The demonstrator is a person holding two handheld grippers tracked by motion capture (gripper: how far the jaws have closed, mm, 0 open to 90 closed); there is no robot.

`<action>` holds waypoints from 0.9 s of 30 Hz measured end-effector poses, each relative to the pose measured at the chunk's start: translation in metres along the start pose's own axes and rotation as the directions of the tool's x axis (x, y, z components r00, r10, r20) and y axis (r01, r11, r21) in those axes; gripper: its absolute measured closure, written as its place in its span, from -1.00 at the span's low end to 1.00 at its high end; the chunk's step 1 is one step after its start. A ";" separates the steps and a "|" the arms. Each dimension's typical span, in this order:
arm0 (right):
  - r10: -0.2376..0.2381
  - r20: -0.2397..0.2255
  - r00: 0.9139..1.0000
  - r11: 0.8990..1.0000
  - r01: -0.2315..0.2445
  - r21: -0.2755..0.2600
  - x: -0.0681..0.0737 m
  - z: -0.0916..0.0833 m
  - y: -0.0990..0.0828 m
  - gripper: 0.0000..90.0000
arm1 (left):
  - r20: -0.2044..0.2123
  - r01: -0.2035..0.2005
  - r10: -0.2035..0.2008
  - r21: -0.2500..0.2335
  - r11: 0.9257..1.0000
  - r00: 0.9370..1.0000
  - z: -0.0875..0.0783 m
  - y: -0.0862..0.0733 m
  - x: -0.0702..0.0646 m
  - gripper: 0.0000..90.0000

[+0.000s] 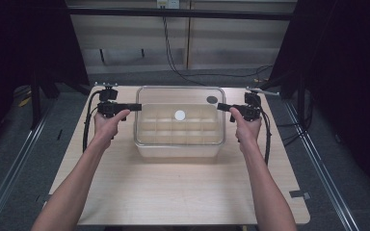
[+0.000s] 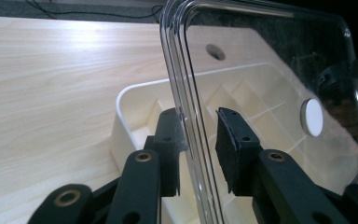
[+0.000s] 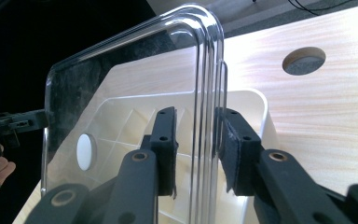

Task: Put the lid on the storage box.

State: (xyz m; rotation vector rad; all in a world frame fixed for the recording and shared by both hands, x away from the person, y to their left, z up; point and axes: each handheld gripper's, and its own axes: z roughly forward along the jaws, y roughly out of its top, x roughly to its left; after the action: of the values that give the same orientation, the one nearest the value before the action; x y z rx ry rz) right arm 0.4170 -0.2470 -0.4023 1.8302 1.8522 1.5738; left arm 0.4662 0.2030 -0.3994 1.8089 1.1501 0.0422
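A clear plastic lid [image 1: 173, 96] with a white round knob [image 1: 179, 115] hangs level just above a white compartment box [image 1: 178, 150] in the middle of the table. My left gripper [image 1: 137, 107] is shut on the lid's left edge and my right gripper [image 1: 220, 107] on its right edge. In the left gripper view the lid's rim [image 2: 261, 70] runs between the pads of that gripper [image 2: 198, 114], with the box [image 2: 130, 100] below. The right gripper view has the rim [image 3: 135, 70] between the right gripper's [image 3: 196, 114] pads, over the box's corner [image 3: 256, 98].
The wooden table [image 1: 173, 192] has a round dark hole [image 1: 212, 99] behind the box at the right. Black cables trail off both grippers along the table's sides. Metal rails and dark floor surround the table. The box's compartments look empty.
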 end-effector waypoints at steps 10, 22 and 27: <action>0.023 0.032 0.999 0.999 -0.025 0.037 -0.010 0.019 -0.008 0.45 | -0.001 0.047 -0.047 0.015 0.999 0.999 0.006 -0.011 0.008 0.54; 0.022 0.036 0.999 0.998 -0.024 0.057 -0.015 0.026 -0.010 0.42 | 0.002 0.051 -0.051 0.037 0.998 0.999 0.010 -0.012 0.013 0.51; 0.023 0.036 0.999 0.998 -0.025 0.060 -0.018 0.029 -0.013 0.40 | -0.001 0.049 -0.049 0.047 0.998 0.999 0.013 -0.013 0.014 0.50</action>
State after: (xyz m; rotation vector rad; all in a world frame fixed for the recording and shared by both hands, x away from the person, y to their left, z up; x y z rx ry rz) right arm 0.4331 -0.2415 -0.4346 1.8995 1.8894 1.4990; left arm 0.4711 0.2053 -0.4219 1.8214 1.2034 -0.0142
